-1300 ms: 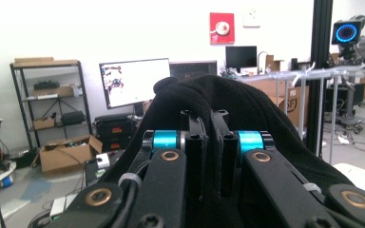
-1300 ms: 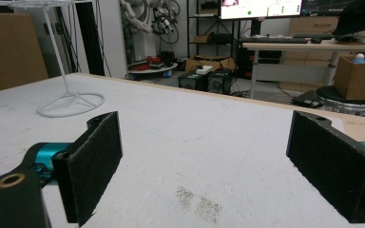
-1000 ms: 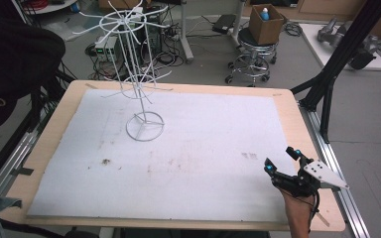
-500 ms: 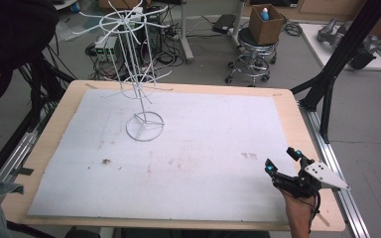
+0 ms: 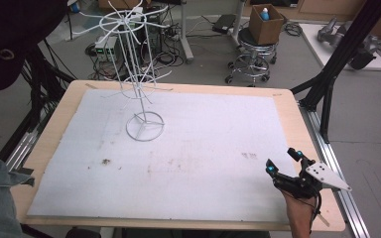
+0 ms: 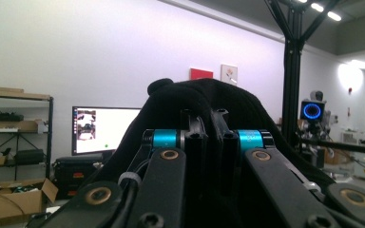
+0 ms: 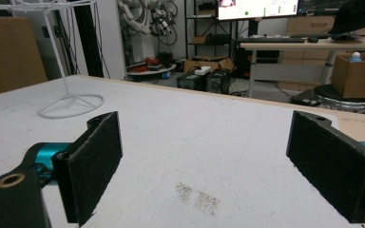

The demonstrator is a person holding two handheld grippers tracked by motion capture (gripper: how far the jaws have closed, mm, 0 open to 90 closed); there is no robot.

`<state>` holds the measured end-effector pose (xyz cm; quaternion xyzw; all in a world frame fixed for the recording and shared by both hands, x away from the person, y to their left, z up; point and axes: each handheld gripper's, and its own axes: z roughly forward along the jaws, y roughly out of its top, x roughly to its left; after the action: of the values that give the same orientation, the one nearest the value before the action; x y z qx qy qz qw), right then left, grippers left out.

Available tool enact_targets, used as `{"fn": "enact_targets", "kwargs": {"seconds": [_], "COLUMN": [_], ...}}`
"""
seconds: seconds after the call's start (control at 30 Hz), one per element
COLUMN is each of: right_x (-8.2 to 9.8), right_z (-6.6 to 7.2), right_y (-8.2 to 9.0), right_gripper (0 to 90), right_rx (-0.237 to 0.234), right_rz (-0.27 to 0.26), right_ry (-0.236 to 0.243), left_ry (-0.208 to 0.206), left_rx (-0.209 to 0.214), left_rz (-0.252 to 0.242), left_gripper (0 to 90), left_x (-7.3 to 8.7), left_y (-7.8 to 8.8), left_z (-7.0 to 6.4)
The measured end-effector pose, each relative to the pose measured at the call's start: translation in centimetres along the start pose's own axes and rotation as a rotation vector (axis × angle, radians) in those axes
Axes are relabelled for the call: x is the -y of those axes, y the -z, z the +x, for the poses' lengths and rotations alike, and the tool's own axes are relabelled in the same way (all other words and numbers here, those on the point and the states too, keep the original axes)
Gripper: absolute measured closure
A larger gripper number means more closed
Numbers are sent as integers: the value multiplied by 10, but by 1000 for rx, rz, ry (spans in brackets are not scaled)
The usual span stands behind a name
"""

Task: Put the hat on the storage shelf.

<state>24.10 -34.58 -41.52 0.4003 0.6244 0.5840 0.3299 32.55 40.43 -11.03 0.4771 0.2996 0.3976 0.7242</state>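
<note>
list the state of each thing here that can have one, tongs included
left tongs: shut on a black knit hat
black knit hat: gripped, held up off the table
right tongs: open, nothing between the pads, low over the table's near right corner
white wire rack: upright on the white mat, arms bare
white mat: flat on the table, stained in spots
cardboard box: open, on a stool, bottle inside

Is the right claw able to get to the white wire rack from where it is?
Probably yes: the right claw is open and empty, and only bare white table cover lies between it and the white wire rack.
</note>
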Motion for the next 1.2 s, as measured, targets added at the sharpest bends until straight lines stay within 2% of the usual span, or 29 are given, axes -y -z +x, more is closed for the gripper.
{"fn": "enact_targets", "kwargs": {"seconds": [0.13,0.43,0.73,0.93,1.2], "right_x": [0,0,1,1,1], "right_z": [0,0,1,1,1], "right_y": [0,0,-1,-3,-3], "right_gripper": [108,108,107,107,107], "right_rx": [0,-2,-5,-8,-4], "right_rz": [0,7,17,23,23], "right_ry": [2,2,2,0,1], "left_ry": [6,5,26,23,-17], "left_rx": [7,43,52,61,77], "left_rz": [-3,35,52,85,138], "left_gripper": [859,859,858,854,851], "left_x": [3,15,30,38,47], "left_y": [-10,-27,-27,-23,-22], "left_z": [-3,-14,-16,-18,-27]}}
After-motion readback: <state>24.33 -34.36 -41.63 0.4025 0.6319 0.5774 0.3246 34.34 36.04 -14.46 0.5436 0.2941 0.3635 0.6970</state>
